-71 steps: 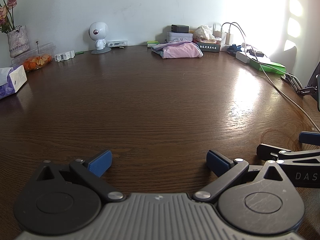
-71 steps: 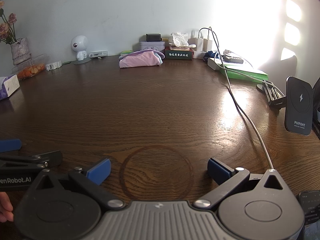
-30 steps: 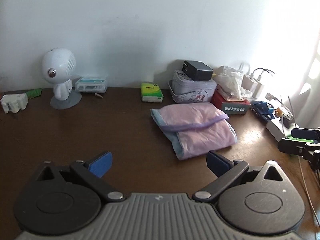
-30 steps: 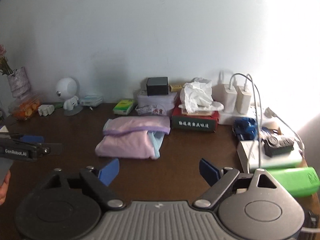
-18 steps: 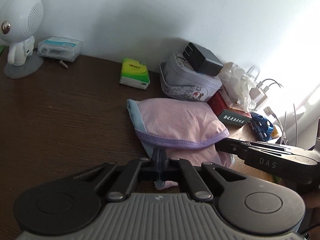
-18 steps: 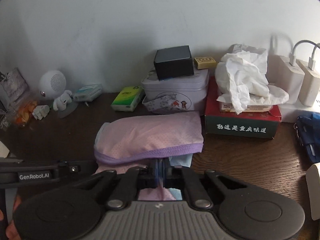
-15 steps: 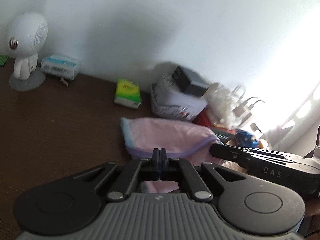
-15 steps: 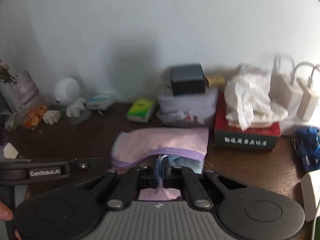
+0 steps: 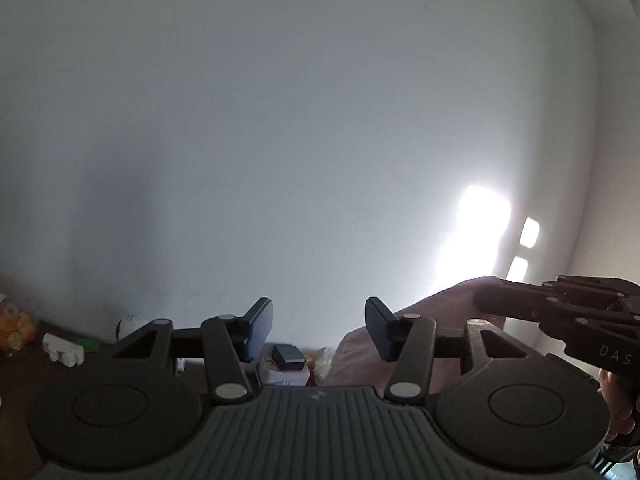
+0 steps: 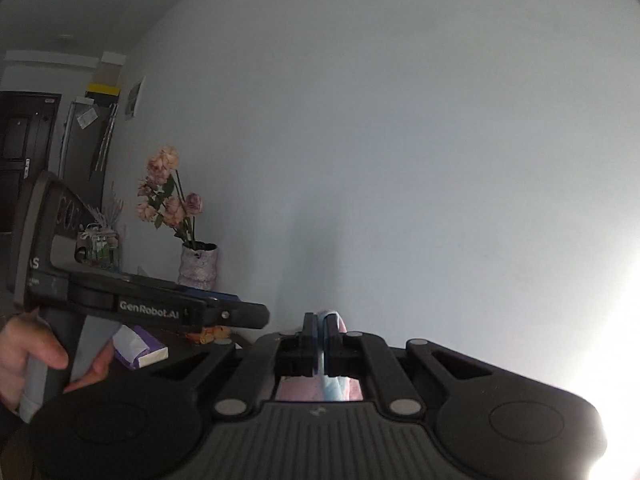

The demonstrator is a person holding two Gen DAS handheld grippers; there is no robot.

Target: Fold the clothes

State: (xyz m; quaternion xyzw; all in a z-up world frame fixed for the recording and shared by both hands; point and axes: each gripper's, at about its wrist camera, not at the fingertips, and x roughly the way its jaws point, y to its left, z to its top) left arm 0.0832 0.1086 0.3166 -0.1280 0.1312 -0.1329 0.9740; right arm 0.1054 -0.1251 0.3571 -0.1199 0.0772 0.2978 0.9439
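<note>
Cloth [image 10: 335, 387] hangs pinched in the right gripper [image 10: 320, 330]; the left gripper [image 9: 319, 330], jaws spreading and empty, should retake a near corner before spreading it flat.

Home room, flower vase [image 10: 197, 265], entry door [image 10: 18, 152], cluttered table [image 9: 24, 360]

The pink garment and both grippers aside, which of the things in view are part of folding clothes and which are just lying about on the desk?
Part of the job:
- pink garment, lifted, pinched in the shut right gripper
- left gripper, jaws opening, nothing between them

Just lying about:
- vase of flowers
- tissue pack
- tin with a dark box on it
- white figurine
</note>
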